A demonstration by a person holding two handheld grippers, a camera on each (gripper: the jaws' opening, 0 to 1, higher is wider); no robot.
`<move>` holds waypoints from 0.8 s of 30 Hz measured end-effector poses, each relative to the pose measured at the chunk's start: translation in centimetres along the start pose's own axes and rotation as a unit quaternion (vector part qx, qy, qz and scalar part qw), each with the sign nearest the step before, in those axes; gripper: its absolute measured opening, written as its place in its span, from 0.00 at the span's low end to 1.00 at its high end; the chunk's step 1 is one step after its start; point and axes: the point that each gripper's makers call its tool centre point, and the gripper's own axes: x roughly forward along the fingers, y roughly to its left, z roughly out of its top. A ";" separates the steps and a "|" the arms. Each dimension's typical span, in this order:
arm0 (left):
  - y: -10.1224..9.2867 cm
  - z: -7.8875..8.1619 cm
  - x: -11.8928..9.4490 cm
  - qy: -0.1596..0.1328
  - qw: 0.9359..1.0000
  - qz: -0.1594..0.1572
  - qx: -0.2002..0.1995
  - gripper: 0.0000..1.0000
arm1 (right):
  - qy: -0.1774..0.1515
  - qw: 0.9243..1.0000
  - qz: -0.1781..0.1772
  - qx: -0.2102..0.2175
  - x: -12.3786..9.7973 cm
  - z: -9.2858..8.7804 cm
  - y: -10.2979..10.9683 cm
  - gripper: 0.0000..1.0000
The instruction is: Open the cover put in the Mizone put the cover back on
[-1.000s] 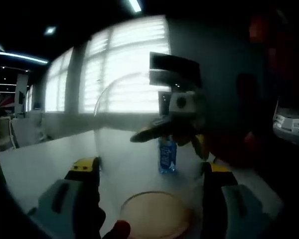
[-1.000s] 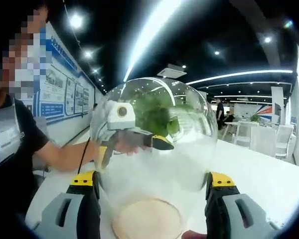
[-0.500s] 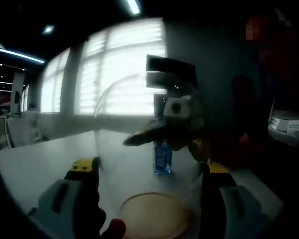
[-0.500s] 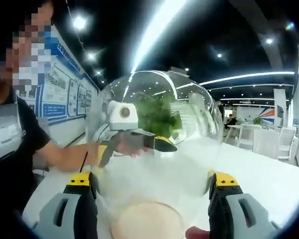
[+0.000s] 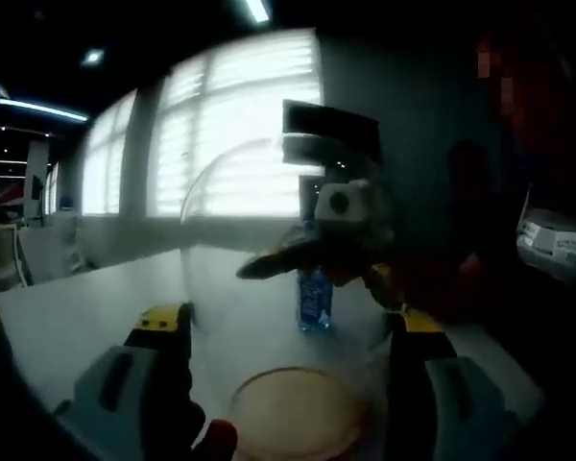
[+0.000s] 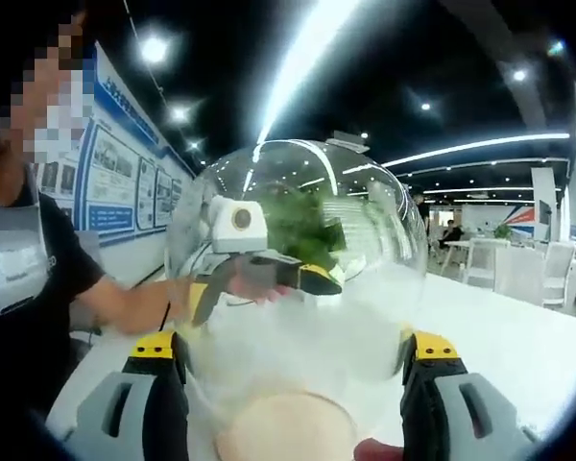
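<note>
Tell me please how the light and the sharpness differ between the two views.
Left gripper view: backlit by bright blown-out windows, the room dark, the blue bottle soft behind the clear dome. Right gripper view: brighter, ceiling light strips glaring and reflected on the dome, whose lower part looks hazy.

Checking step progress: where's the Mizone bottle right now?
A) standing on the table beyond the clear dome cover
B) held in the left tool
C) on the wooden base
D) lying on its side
A: in the left gripper view the blue Mizone bottle stands upright on the white table, seen through the clear dome cover; the round wooden base sits bare.
</note>
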 end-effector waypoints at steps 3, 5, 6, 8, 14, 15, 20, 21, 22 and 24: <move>0.0 0.0 0.0 0.000 1.000 0.000 -0.001 0.74 | 0.003 1.000 -0.001 0.000 0.0 0.0 0.0 0.87; 0.0 0.0 0.0 -0.003 1.000 0.000 -0.003 0.74 | 0.003 1.000 -0.003 0.001 0.1 0.0 0.0 0.87; -0.1 0.1 0.0 -0.003 1.000 0.001 -0.004 0.74 | 0.002 1.000 -0.004 0.002 0.1 0.0 0.0 0.87; -0.1 0.1 -0.2 -0.001 1.000 0.004 -0.003 0.74 | 0.000 1.000 -0.002 0.003 0.2 0.1 0.1 0.87; 0.1 0.0 -0.2 0.001 1.000 0.010 0.001 0.73 | 0.011 1.000 0.001 0.006 0.2 -0.1 0.0 0.87; 0.1 0.0 -0.2 -0.001 1.000 0.010 -0.002 0.74 | 0.011 1.000 0.002 0.004 0.1 -0.2 0.0 0.87; 0.1 0.0 -0.3 -0.004 1.000 0.009 -0.009 0.75 | 0.004 1.000 0.014 0.016 0.6 -0.4 -0.1 0.89; 0.0 0.0 -0.2 -0.005 1.000 0.008 -0.009 0.75 | 0.003 1.000 0.016 0.018 0.7 -0.4 0.0 0.89; 0.0 0.0 -0.2 -0.003 1.000 0.009 -0.005 0.75 | 0.001 1.000 0.019 0.019 0.7 -0.4 0.1 0.89; -0.1 -0.1 0.0 0.002 1.000 0.012 0.004 0.75 | -0.001 1.000 0.022 0.018 0.8 -0.4 0.2 0.90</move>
